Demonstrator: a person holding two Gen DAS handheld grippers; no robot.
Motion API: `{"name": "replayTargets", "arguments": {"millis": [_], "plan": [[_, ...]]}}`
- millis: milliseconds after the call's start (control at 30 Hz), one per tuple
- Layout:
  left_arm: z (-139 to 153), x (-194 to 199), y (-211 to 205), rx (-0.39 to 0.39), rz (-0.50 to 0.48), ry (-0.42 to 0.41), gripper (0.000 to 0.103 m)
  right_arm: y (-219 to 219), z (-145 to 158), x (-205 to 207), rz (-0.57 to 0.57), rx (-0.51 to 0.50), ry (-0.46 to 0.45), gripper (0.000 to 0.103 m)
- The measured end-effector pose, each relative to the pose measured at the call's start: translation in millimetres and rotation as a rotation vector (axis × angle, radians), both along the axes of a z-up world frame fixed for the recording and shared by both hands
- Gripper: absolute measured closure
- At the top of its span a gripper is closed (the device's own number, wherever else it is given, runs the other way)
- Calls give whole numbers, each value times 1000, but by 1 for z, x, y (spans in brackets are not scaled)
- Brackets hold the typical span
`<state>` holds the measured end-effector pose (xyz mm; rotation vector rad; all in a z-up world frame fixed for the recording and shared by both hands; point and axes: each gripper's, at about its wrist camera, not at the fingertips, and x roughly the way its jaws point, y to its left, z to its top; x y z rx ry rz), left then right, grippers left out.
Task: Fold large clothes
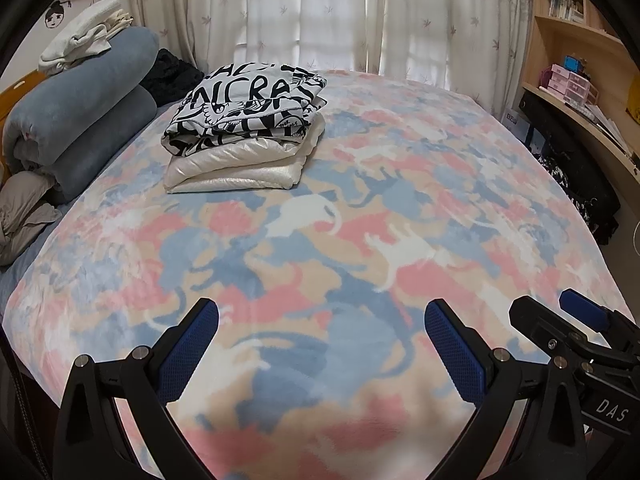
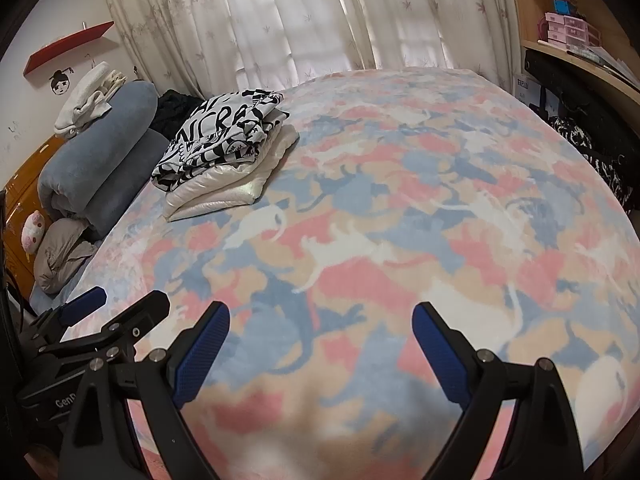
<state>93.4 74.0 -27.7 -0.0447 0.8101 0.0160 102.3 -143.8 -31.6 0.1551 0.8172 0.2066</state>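
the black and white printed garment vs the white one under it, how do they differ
The printed garment carries bold black lettering; the white garment is plain and shiny. The printed garment lies on top, rumpled; the white garment sits beneath on the blanket, in flatter layers. Both are folded.

Soft daylight thru curtains (image 1: 320,12), dim-ish room; heavy fisheye warp, dark corners, nearest bed (image 2: 360,420) blurred.

Window: daylight through sheer white leaf-print curtains (image 1: 320,12)
Wall: white, red floating shelf (image 2: 66,46)
Right side: light wooden bookshelf (image 1: 568,28)
Bed: orange wooden headboard (image 2: 24,200)
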Motion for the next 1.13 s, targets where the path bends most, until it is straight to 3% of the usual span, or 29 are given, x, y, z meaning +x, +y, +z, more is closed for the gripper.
{"name": "replayTargets", "arguments": {"millis": [1133], "plan": [[0, -3, 4, 6, 3, -2, 1, 2, 3, 0, 2, -2, 2, 10]]}}
